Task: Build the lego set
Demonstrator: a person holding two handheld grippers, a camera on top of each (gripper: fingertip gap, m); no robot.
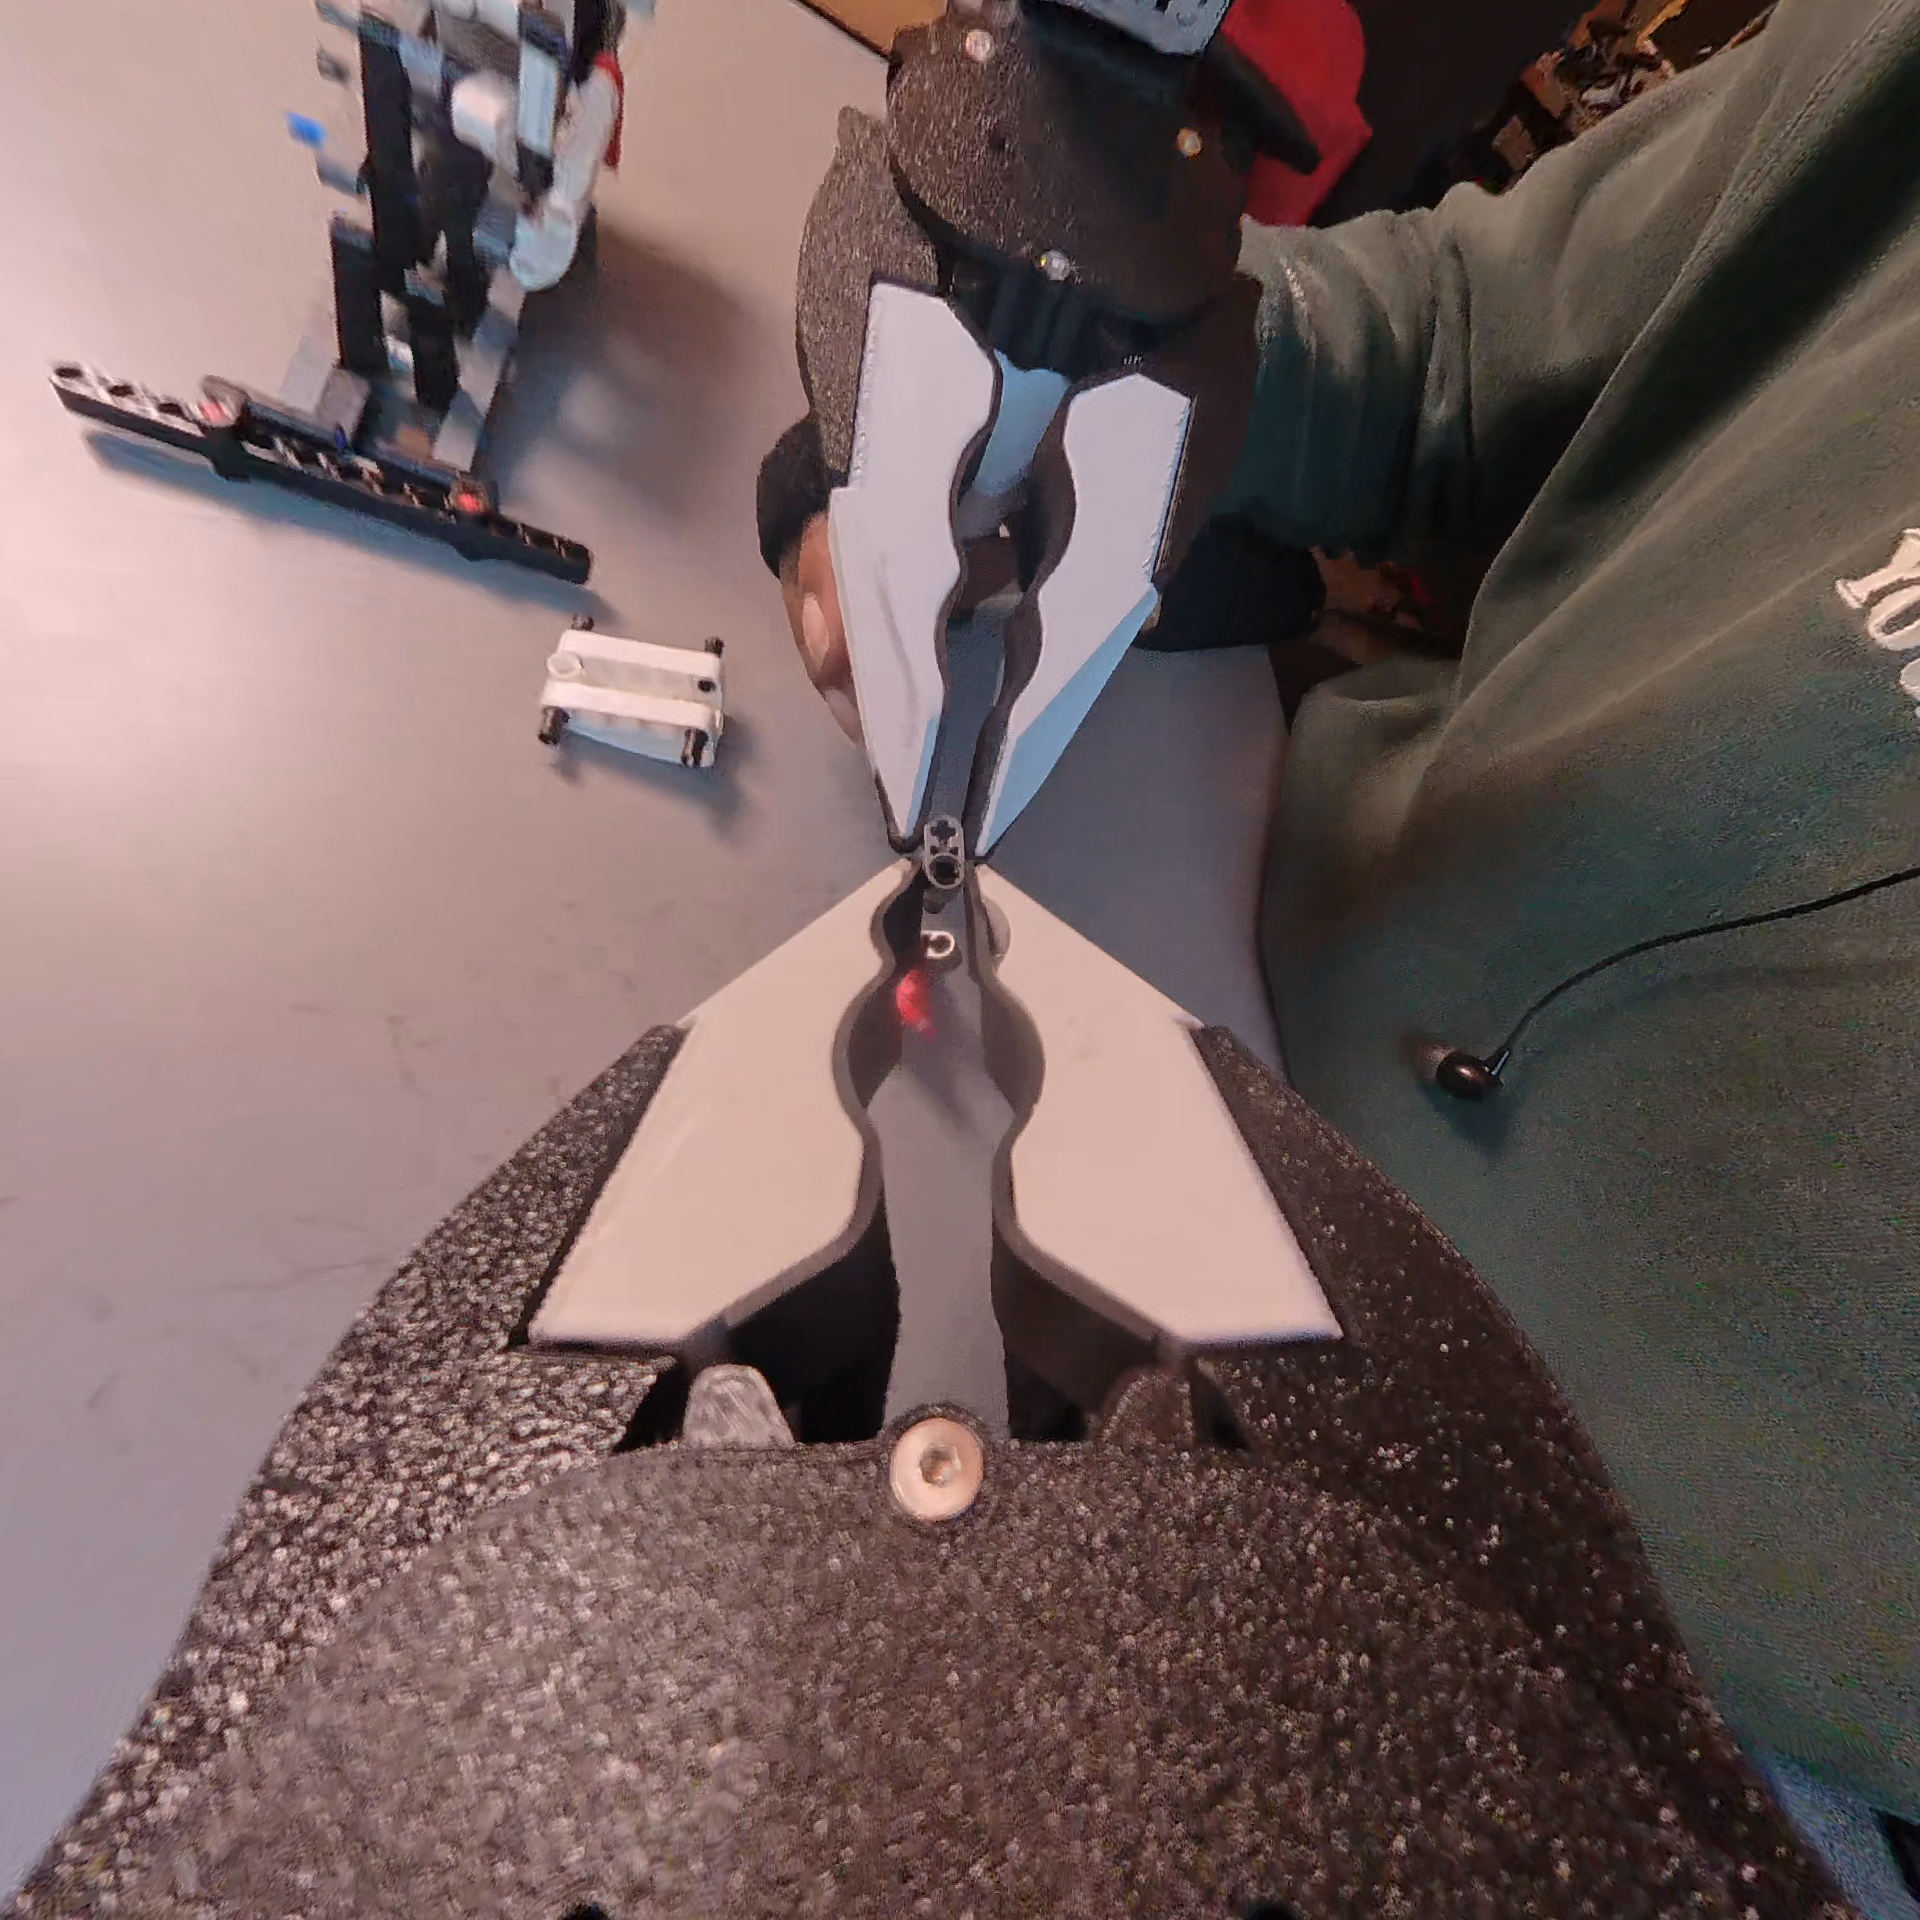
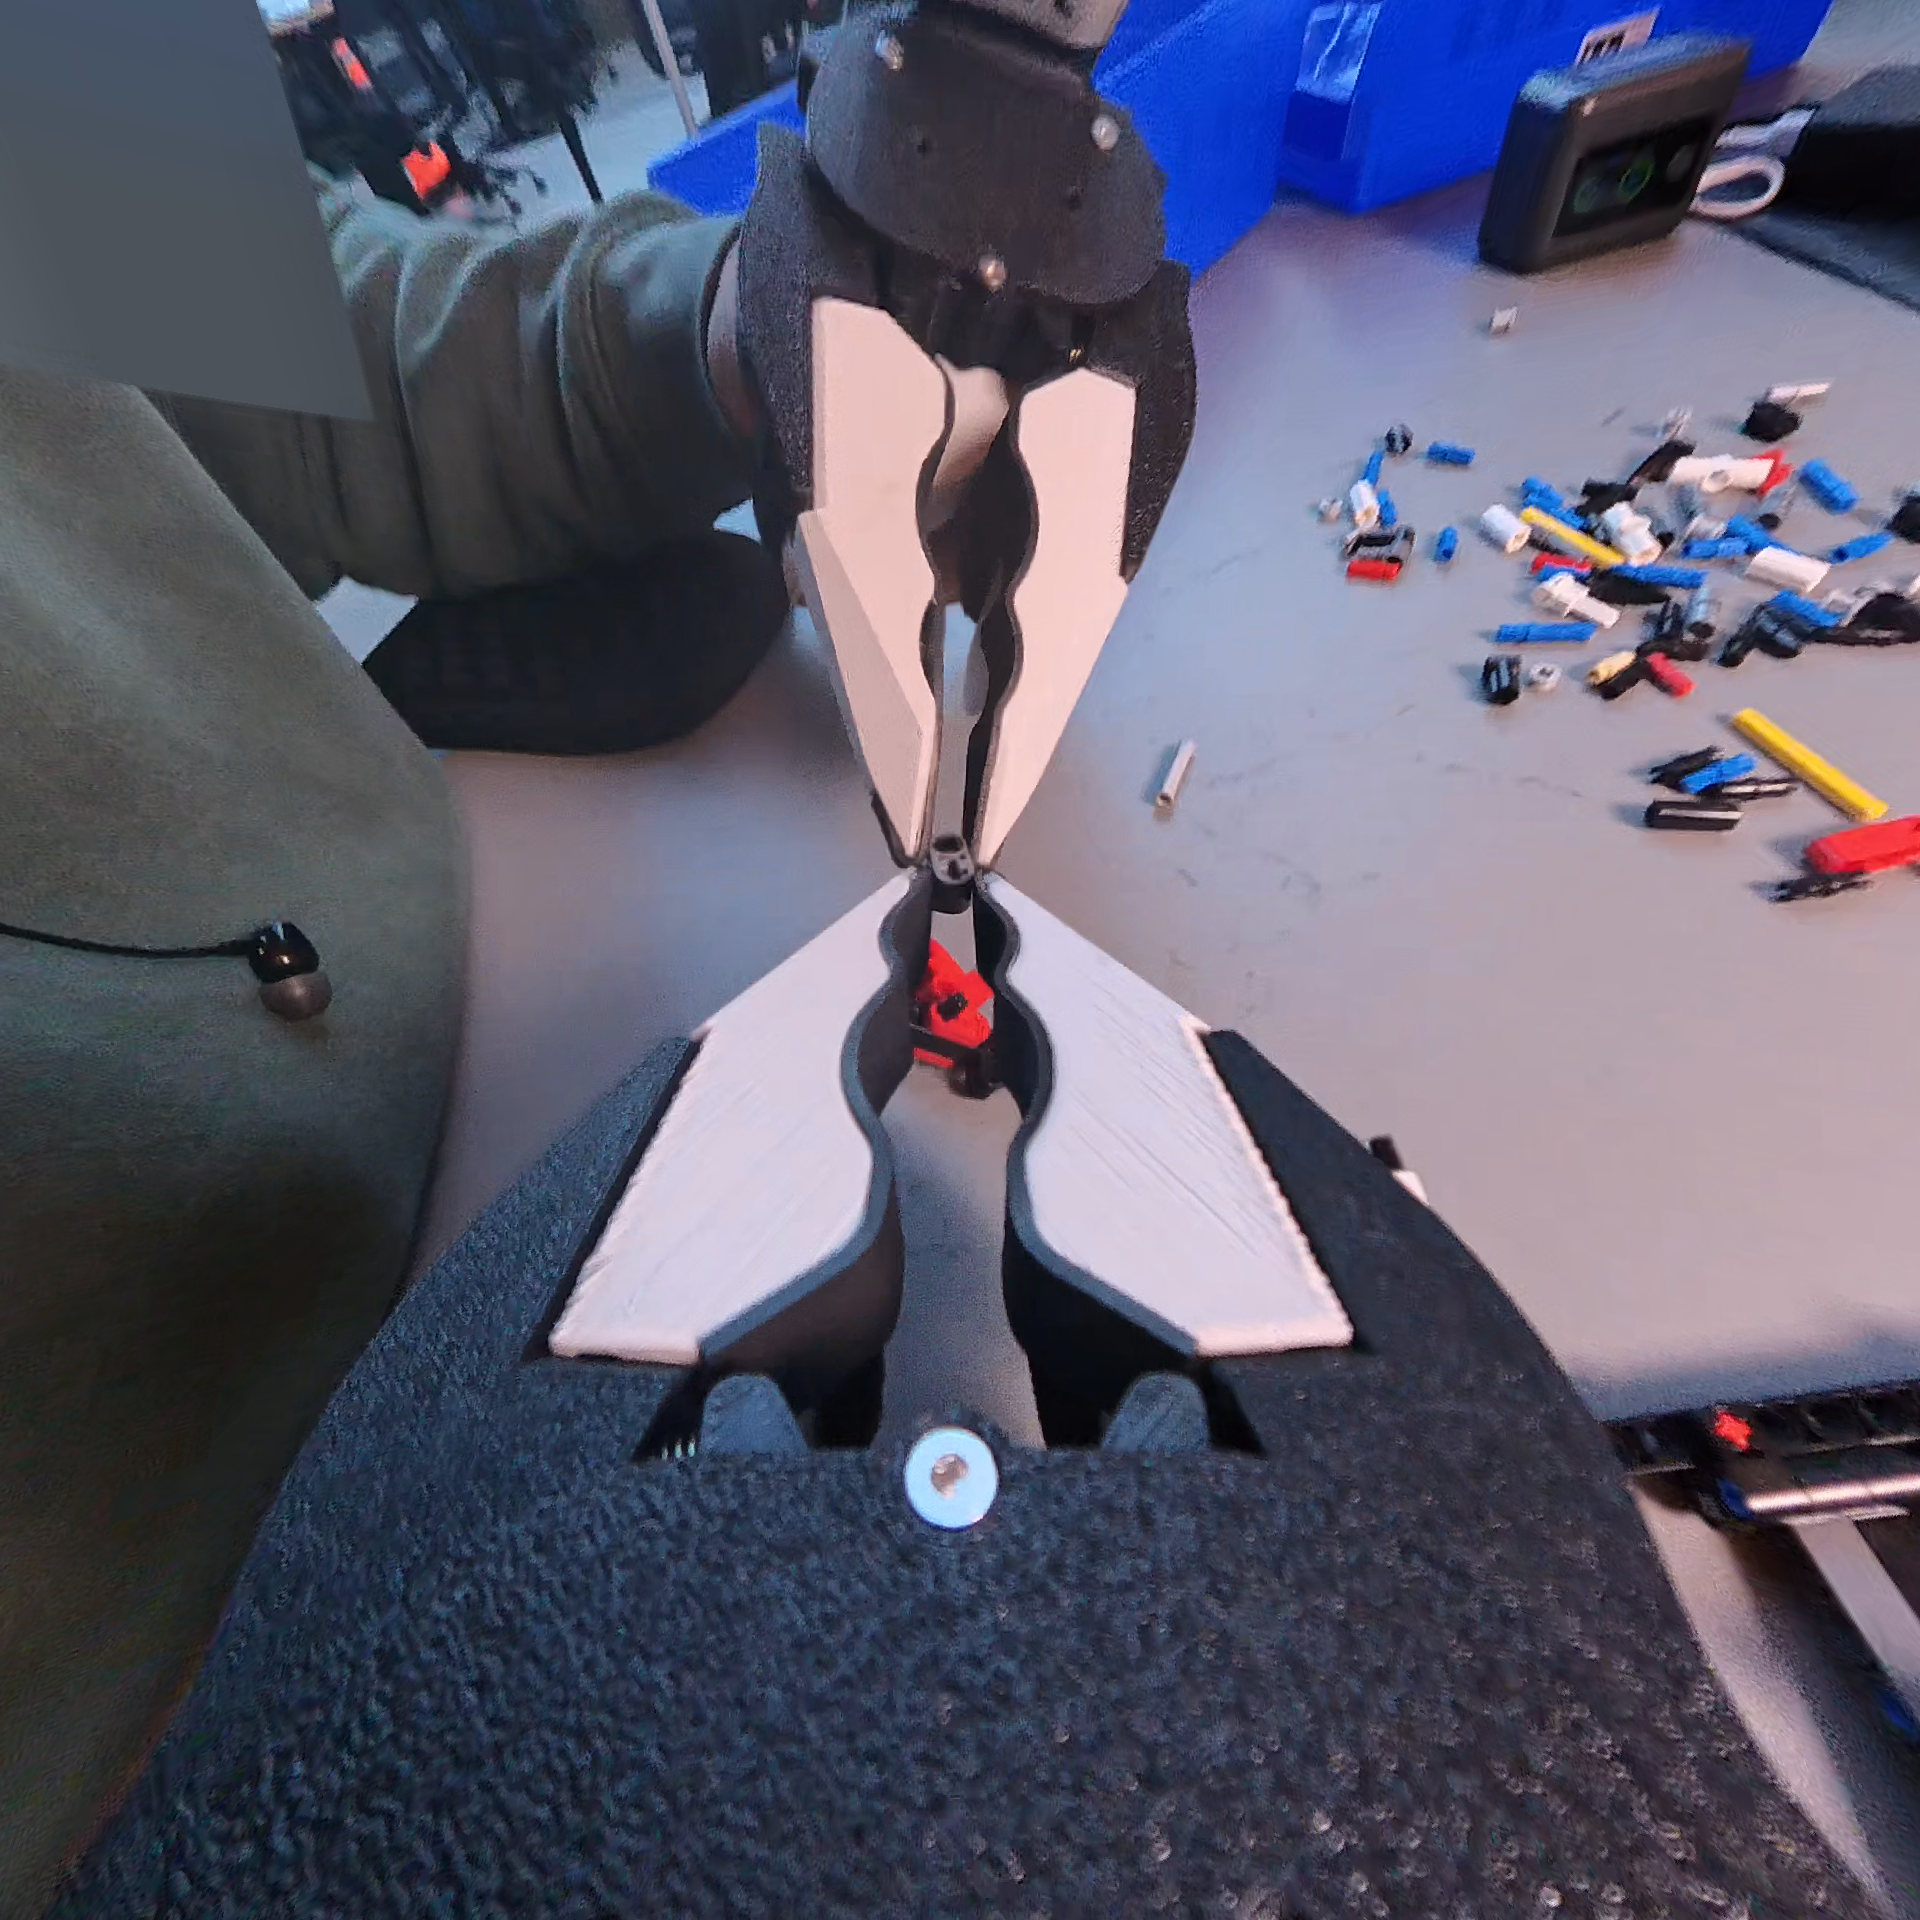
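1. Left gripper (image 1: 940,883): fingers nearly closed, with only a sliver of gap. The tips pinch a small black connector (image 1: 942,847).
2. Right gripper (image 2: 948,883): fingers equally narrow. It meets the left one tip to tip and clamps the same black connector from the opposite side. I cannot tell whether this is one part or two being mated.
3. Red piece (image 2: 951,1013): sits just behind the tips in the gap between the fingers. It is unclear whether it hangs from the connector or lies on the desk (image 1: 260,1039) below.
4. Handling (judgement):
   - The connector is a light, rigid plastic part with smooth faces, so it will likely twist out under an off-centre pinch.
   - Hold it across the flat sides and leave the cross hole and round hole free.
   - Push straight along the hole axis.
5. Pose: both grippers are level and point at each other, held above the desk's near edge, close to the person's green top. A green sleeve (image 2: 520,395) reaches in behind the left gripper.
6. Outward on the desk:
   - A white sub-assembly (image 1: 634,696) lies beside the meeting point.
   - A black beam (image 1: 312,457) and the part-built model (image 1: 457,208) lie towards the far edge.
   - A loose parts pile (image 2: 1662,561) is scattered well apart on the other side.
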